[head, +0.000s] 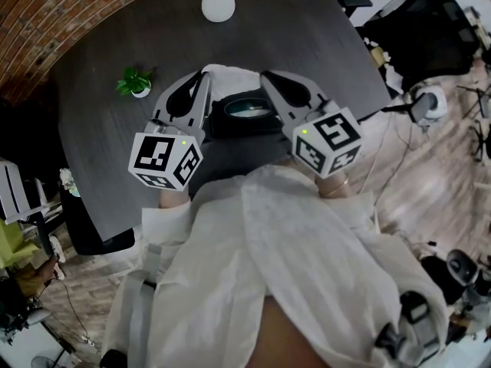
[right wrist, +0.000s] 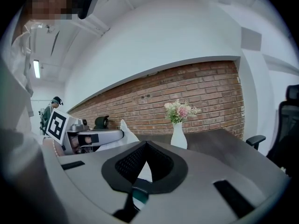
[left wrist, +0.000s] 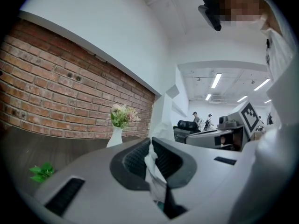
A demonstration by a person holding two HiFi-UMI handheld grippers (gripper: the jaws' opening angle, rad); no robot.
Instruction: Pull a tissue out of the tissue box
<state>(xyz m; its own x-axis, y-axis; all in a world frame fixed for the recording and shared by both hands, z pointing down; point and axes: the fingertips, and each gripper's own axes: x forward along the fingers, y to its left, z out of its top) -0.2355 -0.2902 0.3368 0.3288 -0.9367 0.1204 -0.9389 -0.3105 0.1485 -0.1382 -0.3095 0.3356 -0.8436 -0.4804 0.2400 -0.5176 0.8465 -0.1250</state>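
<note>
Your left gripper has its jaws closed on the tissue. In the left gripper view the crumpled white sheet is pinched between the ribbed pads and hangs down below them. The jaws of your right gripper are also closed. In the right gripper view their tips meet, with white tissue showing in the gap under them.

From the head view, the tissue stretches between the two jaw tips, above the far edge of the dark tissue box. The box sits on the dark table just below both grippers. A white vase of flowers stands at the far edge of the table, and a small green plant is to your left.
</note>
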